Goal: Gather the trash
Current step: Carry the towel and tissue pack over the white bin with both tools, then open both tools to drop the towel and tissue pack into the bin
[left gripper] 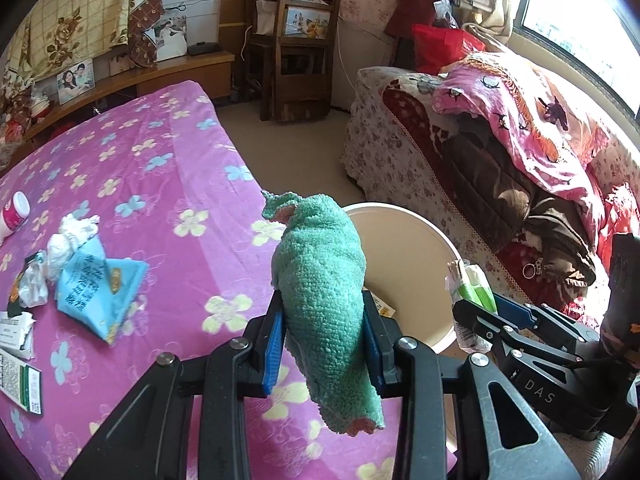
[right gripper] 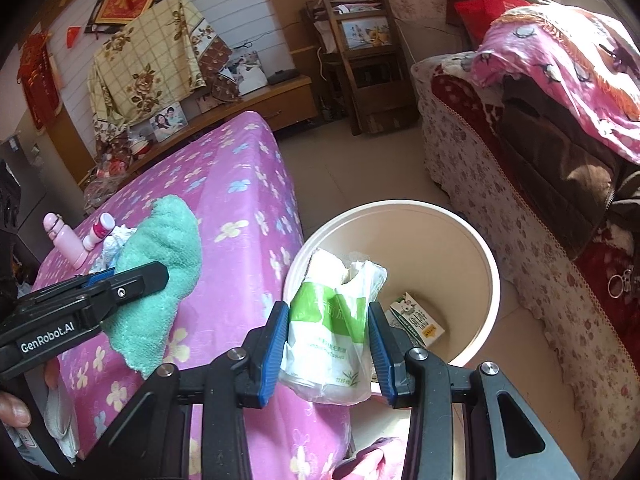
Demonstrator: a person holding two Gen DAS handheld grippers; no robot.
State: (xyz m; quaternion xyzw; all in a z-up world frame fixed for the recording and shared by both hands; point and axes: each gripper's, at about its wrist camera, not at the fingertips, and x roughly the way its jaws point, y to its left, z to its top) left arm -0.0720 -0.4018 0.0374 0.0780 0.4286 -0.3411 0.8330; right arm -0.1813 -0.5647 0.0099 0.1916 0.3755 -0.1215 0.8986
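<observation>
Closest to me, my left claw (left gripper: 322, 336) is clamped on a fuzzy teal terry-cloth rag (left gripper: 324, 292), blue pads squeezing it from both sides, with the loose end flopping down below the fingers. It's held up over the edge of the bed. My right claw (right gripper: 328, 336) is pinching a crumpled white-and-green plastic tissue pack (right gripper: 332, 324), hanging right at the near rim of the round cream plastic bin (right gripper: 494, 280) on the floor.

Looking down into that bin from the right wrist, there's a small green-and-white drink carton (right gripper: 416, 320) lying at the bottom.

Further out on the pink flowered bedspread (left gripper: 168, 168), left-wrist view: a creased light-blue printed wrapper (left gripper: 96, 284), wadded white tissues (left gripper: 66, 248) just beside it, and a small white bottle with a pink label (left gripper: 15, 216) lying near the far edge. A printed white-and-green box (left gripper: 20, 380) sits at the left edge.

Beyond the bin is a sofa under a floral cover (left gripper: 400, 152).
</observation>
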